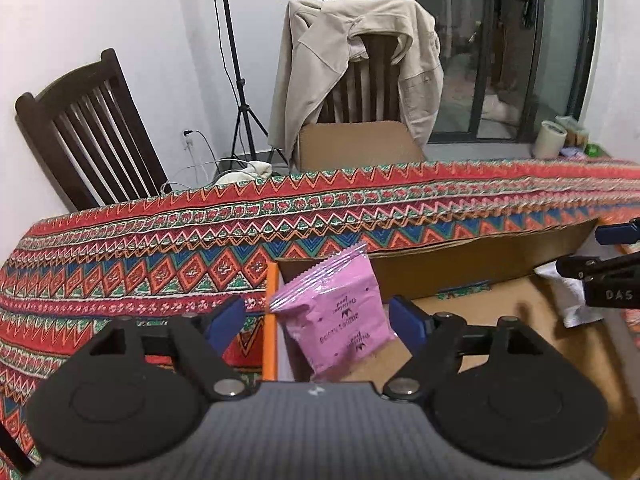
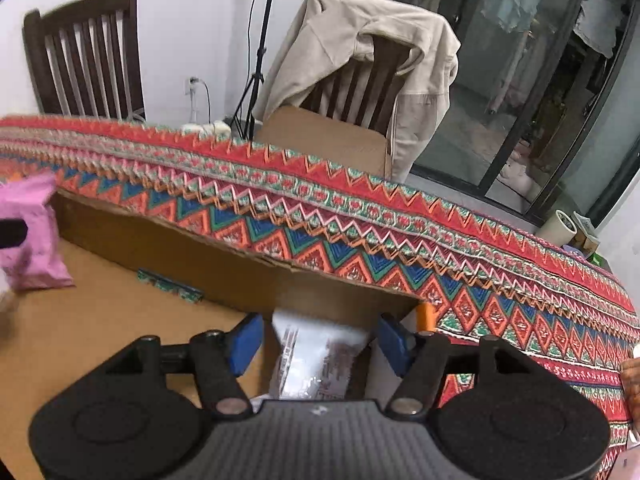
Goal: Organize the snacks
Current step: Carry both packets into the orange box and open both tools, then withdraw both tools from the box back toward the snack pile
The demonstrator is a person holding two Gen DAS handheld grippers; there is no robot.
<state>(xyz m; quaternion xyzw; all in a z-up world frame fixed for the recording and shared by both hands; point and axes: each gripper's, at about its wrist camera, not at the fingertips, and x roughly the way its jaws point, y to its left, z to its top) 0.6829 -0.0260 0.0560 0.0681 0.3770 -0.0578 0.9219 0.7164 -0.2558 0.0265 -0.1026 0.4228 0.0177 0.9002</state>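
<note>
Closest to the left camera, the left gripper (image 1: pixel 318 316) is sitting with its blue fingers (image 1: pixel 226 320) spread wide, and the pink snack packet (image 1: pixel 336 316) is standing tilted between them, clear of both pads as far as I can tell, so nothing is pinching it. The packet is leaning in the near left corner of the cardboard box (image 1: pixel 460 264), right beside the box's orange edge (image 1: pixel 270 320). Over on the other side, the right gripper (image 2: pixel 320 340) is also hanging with its fingers (image 2: pixel 246 342) apart, and a white snack packet (image 2: pixel 316 356) is lying between them down in the box's right corner; there's a gap showing on each side, though that bit is pretty blurry. From the left camera the right gripper is poking in at the right edge, over that white packet. The box is resting on a table under a red zigzag-patterned tablecloth (image 1: pixel 160 240). Further back, a wooden chair (image 1: pixel 88 132) is standing at the left, another chair is wearing a beige jacket (image 1: pixel 352 60), and a tripod (image 1: pixel 236 80) is standing by the white wall, with a dark glass door (image 1: pixel 500 40) behind.
</note>
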